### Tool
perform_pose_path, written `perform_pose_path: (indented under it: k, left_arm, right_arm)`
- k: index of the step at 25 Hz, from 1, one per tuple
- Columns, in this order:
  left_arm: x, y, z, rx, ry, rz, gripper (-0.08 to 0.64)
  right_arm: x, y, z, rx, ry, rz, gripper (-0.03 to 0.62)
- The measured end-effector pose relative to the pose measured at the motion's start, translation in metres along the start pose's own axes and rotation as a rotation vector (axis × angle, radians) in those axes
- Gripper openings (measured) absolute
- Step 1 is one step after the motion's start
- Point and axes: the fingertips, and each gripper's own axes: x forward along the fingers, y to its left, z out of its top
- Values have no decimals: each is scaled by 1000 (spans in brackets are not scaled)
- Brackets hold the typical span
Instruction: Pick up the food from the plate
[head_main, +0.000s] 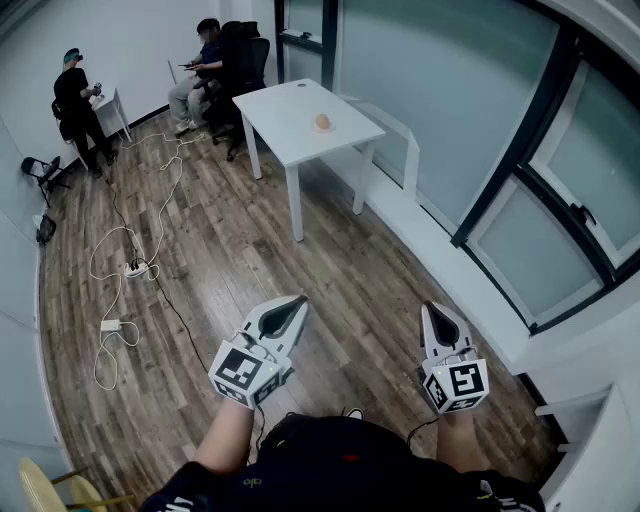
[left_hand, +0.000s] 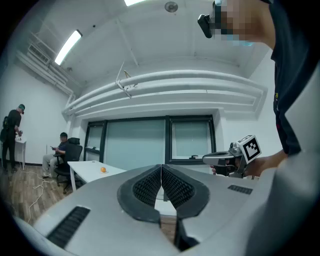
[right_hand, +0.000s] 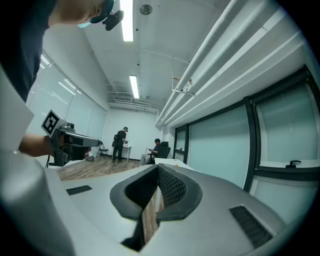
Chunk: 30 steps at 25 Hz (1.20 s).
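A small orange piece of food lies on a plate on the white table far ahead across the room. The left gripper view shows the food as a small dot on that table. I hold my left gripper low over the wooden floor, jaws shut, nothing between them. My right gripper hangs beside it to the right, also shut and empty. Both are several steps short of the table. From the left gripper view the right gripper appears at the right.
Cables and a power strip trail over the floor at the left. A seated person and a standing person are at the far wall. A low white ledge and tall windows run along the right. A yellow chair stands at the bottom left.
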Motion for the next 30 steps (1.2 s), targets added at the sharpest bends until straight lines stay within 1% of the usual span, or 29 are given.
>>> perform_pose_path:
  k: [5,9,14,17,21,24,28,30]
  left_arm:
    - [-9,7,-2,2,-1,1,25]
    - [-14,7,-1,-16,0,-5,25]
    - [-28,14,-2,-23,5,-15,25]
    - [-45,27,-5,-12,1,-18,25]
    - [-70,46,-8,-27,6,-20,25]
    - [-87,60,-12,-13,9,-19,25]
    - [-105,81,-23,-12,16,-18,25]
    - [-109,89,-22,-13,11,-19,25]
  right_arm:
    - [5,10,0,-6,0,7,25]
    - [6,17,-1,-8,10,10,25]
    - [10,33,3,31,-5,13,25]
    - [18,53,4,35,-2,20,25]
    - [30,85,6,28,-5,28,25]
    - [37,105,4,17,-8,25,25]
    - [52,128,5,68,-18,40,25]
    - [60,131,10,72,-26,48,25]
